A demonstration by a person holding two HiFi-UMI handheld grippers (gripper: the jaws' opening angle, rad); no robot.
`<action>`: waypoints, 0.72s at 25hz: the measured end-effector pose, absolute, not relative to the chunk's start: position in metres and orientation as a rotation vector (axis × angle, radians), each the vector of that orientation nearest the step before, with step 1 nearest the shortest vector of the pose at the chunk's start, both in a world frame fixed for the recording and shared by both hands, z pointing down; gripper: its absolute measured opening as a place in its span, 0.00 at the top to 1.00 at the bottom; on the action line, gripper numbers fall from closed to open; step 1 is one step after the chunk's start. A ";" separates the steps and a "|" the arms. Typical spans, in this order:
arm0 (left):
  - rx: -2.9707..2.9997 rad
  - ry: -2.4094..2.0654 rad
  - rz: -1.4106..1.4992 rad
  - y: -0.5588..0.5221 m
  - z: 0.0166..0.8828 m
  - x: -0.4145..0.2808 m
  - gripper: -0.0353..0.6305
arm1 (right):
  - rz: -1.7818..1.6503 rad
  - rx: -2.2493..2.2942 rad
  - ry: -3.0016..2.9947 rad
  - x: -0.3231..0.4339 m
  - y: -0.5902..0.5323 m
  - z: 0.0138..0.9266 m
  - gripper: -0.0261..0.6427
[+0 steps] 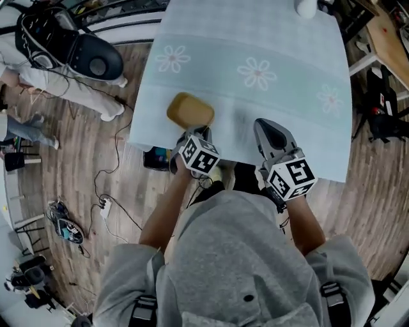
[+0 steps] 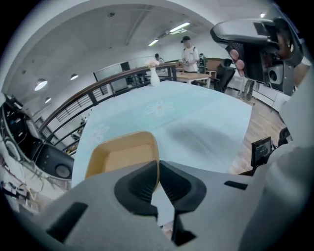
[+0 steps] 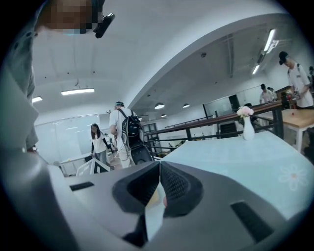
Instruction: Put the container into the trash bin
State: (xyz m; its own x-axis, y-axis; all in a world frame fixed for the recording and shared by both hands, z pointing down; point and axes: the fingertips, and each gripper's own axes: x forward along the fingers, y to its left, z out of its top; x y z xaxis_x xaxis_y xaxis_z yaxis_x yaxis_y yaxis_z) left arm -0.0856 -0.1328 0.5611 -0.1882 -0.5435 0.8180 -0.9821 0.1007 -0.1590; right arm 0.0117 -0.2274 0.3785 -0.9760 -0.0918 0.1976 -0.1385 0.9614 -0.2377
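A tan, shallow container (image 1: 190, 110) hangs over the near left edge of the table with the pale blue flowered cloth (image 1: 255, 70). My left gripper (image 1: 193, 133) is shut on its near rim. In the left gripper view the jaws pinch the right-hand rim of the container (image 2: 122, 156) at my left gripper (image 2: 158, 169). My right gripper (image 1: 273, 131) is over the table's near edge, right of the container and apart from it. Its jaws meet at the tips with nothing held, as seen at my right gripper (image 3: 159, 169). No trash bin is clearly in view.
A white vase (image 1: 307, 7) stands at the table's far edge. A dark box (image 1: 156, 158) sits on the wooden floor under the table's left corner, with cables (image 1: 105, 204) to its left. A black case (image 1: 70, 45) and people (image 3: 122, 132) stand off to the left.
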 end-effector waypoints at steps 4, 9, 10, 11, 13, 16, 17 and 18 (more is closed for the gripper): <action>1.275 -1.919 0.883 -0.071 0.556 -0.117 0.90 | 0.352 -0.102 -2.920 -0.035 -0.189 0.377 0.92; 1.053 -2.009 0.805 0.011 0.552 -0.140 0.90 | 0.318 -0.359 -2.894 -0.079 -0.135 0.375 0.92; 1.014 -2.021 0.791 0.028 0.552 -0.143 0.90 | 0.311 -0.400 -2.889 -0.086 -0.122 0.375 0.92; 0.975 -2.031 0.774 0.045 0.553 -0.146 0.90 | 0.301 -0.442 -2.883 -0.093 -0.110 0.374 0.92; 0.900 -2.049 0.734 0.077 0.555 -0.148 0.90 | 0.270 -0.524 -2.872 -0.104 -0.086 0.371 0.92; 0.811 -2.077 0.696 0.111 0.554 -0.148 0.90 | 0.264 -0.612 -2.859 -0.112 -0.061 0.367 0.92; 0.789 -2.085 0.688 0.119 0.554 -0.149 0.90 | 0.269 -0.630 -2.852 -0.115 -0.055 0.367 0.92; 0.772 -2.091 0.678 0.126 0.555 -0.150 0.90 | 0.272 -0.644 -2.844 -0.117 -0.050 0.367 0.92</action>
